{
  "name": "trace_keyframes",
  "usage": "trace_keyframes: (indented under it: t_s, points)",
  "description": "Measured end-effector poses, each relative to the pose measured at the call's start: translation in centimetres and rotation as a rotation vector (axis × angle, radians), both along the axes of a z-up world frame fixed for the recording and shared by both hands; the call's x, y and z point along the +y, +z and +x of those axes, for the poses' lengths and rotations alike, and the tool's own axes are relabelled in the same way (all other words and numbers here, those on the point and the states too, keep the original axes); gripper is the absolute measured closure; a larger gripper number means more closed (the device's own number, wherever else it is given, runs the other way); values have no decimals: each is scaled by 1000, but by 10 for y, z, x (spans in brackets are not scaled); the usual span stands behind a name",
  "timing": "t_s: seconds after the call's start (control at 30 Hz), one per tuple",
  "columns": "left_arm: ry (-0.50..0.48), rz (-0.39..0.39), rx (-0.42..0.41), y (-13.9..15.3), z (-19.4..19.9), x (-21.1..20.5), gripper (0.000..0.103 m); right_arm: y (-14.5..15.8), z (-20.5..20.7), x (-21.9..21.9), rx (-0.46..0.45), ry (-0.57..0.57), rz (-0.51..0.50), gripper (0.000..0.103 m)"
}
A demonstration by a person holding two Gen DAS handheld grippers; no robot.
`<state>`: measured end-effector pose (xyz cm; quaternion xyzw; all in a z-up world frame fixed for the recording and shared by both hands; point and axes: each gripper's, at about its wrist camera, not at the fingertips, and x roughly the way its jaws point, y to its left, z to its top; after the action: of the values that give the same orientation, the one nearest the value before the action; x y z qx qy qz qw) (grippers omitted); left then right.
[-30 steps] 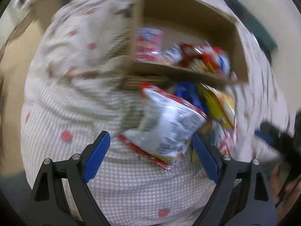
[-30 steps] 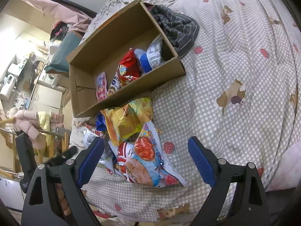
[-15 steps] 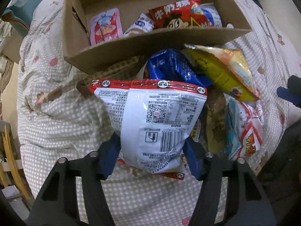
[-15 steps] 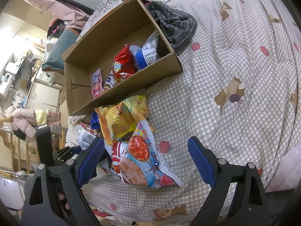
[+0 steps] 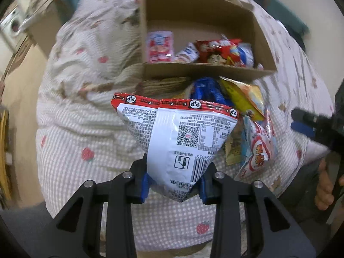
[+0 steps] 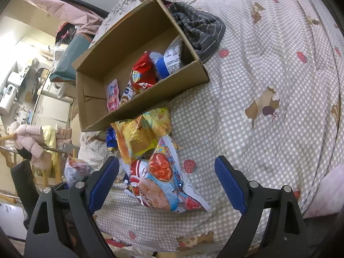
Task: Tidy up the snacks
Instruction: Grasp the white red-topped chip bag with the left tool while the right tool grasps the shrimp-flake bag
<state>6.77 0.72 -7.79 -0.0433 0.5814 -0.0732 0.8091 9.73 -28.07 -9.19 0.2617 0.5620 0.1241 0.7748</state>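
My left gripper (image 5: 174, 185) is closing on the bottom of a white snack bag with a red top seal (image 5: 178, 137); its blue pads pinch the bag, which hangs lifted off the bed. Beyond it stands an open cardboard box (image 5: 204, 69) (image 6: 163, 95) holding several snack packs, among them a red bag (image 6: 142, 73). In front of the box lie a yellow bag (image 6: 142, 133), a blue bag (image 5: 206, 90) and a shrimp-flakes bag (image 6: 165, 182). My right gripper (image 6: 166, 181) hovers open over the shrimp-flakes bag, pads clear of it.
The snacks lie on a bed with a checked strawberry-print cover (image 6: 258, 86). A striped dark cloth (image 6: 200, 30) lies behind the box. Left of the bed are furniture and clutter (image 6: 25, 86). A hand (image 5: 324, 182) on the right gripper shows at the left wrist view's right edge.
The left gripper's jaws went from wide open around the white bag to pinching its bottom end, and the bag has come up off the pile. The right gripper stayed put.
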Motion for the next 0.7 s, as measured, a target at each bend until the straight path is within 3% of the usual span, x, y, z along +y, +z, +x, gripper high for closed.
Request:
trace_keyframes:
  t_s: [0.2, 0.27, 0.43, 0.53, 0.63, 0.67, 0.7]
  points:
    - [95, -13, 6, -3, 4, 23, 72, -13, 1, 31, 56, 102, -28, 8]
    - [95, -13, 3, -4, 7, 21, 72, -18, 2, 45, 69, 155, -68, 3]
    - [88, -15, 5, -8, 10, 18, 72, -45, 0, 78, 144, 275, -221, 2]
    - [88, -10, 4, -8, 10, 17, 72, -48, 2, 84, 140, 294, -246, 2]
    - [90, -12, 4, -8, 10, 17, 72, -48, 4, 86, 134, 293, -230, 11]
    - [89, -12, 5, -8, 10, 17, 72, -48, 4, 86, 143, 294, -221, 23]
    - [90, -10, 4, -8, 10, 18, 72, -48, 4, 86, 149, 295, -216, 28]
